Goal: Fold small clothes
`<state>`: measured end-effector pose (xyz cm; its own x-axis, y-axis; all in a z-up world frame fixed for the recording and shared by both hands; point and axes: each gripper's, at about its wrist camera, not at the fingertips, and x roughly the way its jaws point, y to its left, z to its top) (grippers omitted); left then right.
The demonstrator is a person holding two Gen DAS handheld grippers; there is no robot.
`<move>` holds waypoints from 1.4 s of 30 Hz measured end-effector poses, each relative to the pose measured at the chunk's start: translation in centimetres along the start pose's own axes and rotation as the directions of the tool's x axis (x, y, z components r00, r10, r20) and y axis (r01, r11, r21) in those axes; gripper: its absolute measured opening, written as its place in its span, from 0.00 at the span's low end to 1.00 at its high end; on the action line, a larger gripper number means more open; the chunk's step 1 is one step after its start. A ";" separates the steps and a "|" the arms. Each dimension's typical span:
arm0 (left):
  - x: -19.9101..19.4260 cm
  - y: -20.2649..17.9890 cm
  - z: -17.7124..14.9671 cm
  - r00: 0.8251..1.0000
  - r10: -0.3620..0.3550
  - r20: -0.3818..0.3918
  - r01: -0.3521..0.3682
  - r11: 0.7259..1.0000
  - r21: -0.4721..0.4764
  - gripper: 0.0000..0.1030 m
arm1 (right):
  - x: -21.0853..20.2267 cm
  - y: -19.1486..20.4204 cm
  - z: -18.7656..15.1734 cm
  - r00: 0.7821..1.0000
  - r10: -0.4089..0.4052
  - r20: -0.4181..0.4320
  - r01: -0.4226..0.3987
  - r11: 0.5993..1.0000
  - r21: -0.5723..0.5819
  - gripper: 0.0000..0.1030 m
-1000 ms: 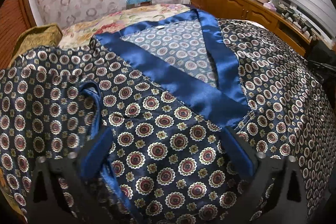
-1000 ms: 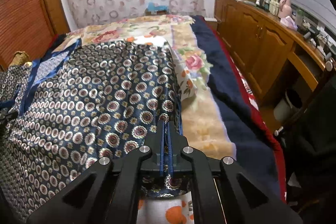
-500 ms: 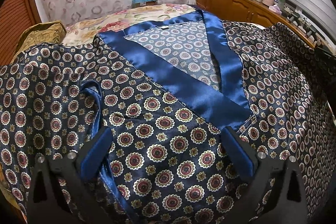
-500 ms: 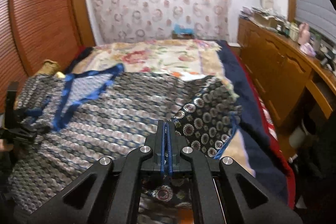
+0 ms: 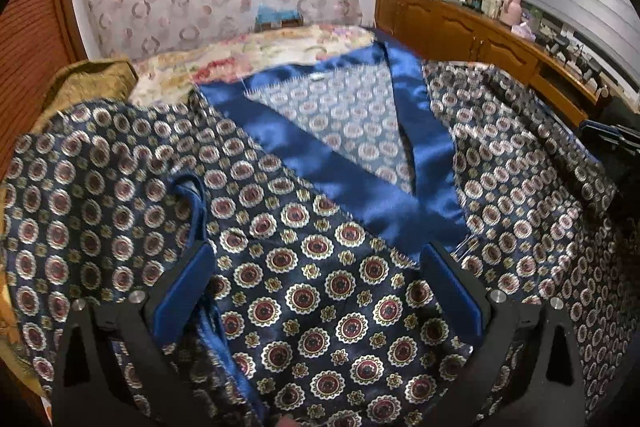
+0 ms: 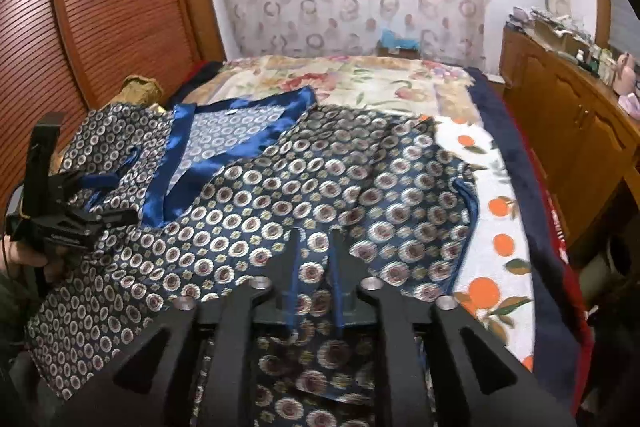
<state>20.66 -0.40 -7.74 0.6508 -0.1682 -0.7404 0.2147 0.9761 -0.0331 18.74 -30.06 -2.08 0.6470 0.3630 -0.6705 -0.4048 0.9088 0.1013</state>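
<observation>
A navy satin garment (image 5: 320, 307) with round medallions and a bright blue collar band (image 5: 352, 187) lies spread on the bed. My left gripper (image 5: 320, 267) hovers low over its near part, its blue pads wide apart, open, with cloth lying flat beneath. In the right wrist view the same garment (image 6: 320, 179) has its right side drawn in toward the middle. My right gripper (image 6: 316, 263) sits at that edge with its jaws opening; a narrow gap shows cloth between the fingers, and the pads are no longer pressing it. The left gripper (image 6: 68, 223) shows at far left.
The bed carries a floral spread (image 6: 360, 83) and an orange-print sheet (image 6: 496, 227), with a navy blanket edge (image 6: 520, 155) to the right. A wooden cabinet (image 6: 580, 123) lines the right side. Louvred wooden doors (image 6: 120, 7) and a golden cushion (image 5: 88, 87) stand left.
My right gripper carried the garment's right edge up and leftward over the body, then its shut jaws began to part. The left gripper stayed open and nearly still.
</observation>
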 end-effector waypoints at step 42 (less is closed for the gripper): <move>-5.6 3.5 1.5 0.982 -0.123 0.142 0.141 0.982 -0.125 1.00 | 4.1 2.8 5.9 0.996 0.078 -0.051 -0.084 0.988 -0.126 0.24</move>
<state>18.83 3.77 -2.70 0.7163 -0.3047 -0.6277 0.2112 0.9521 -0.2211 24.07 -24.79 -0.27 0.5795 0.4216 -0.6975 -0.5358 0.8420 0.0638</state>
